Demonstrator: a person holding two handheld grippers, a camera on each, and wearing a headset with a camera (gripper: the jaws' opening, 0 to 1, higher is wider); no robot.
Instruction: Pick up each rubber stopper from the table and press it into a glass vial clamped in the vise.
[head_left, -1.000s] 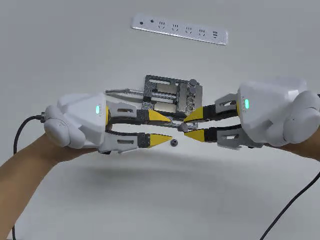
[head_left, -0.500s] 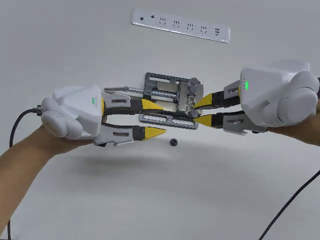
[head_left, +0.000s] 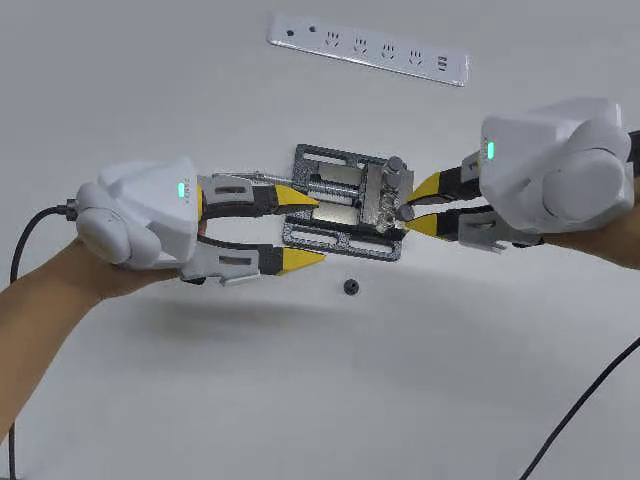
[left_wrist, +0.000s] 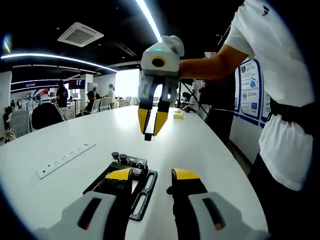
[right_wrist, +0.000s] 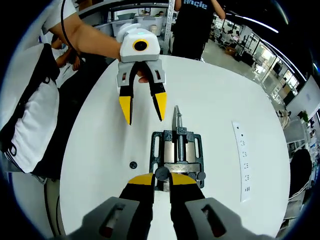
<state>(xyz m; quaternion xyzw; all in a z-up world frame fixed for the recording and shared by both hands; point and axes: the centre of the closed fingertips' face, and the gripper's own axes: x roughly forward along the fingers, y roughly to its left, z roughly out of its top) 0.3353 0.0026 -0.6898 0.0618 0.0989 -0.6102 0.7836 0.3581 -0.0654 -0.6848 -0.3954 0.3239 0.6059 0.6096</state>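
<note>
The grey vise lies mid-table with several glass vials clamped at its right end. My right gripper is shut on a dark rubber stopper, held at the vials' right edge. In the right gripper view that stopper sits between the yellow tips, just above the vise. Another stopper lies loose on the table in front of the vise. My left gripper stands open over the vise's left side with nothing in it. The left gripper view shows the right gripper hanging above the vials.
A white power strip lies at the far side of the table. Black cables trail from both grippers toward the near edge. The vise's screw handle sticks out to the left, behind the left gripper. People stand beyond the table in the gripper views.
My right gripper has carried the stopper from in front of the vise up to the vials. The left gripper has drawn back to the left, away from the loose stopper.
</note>
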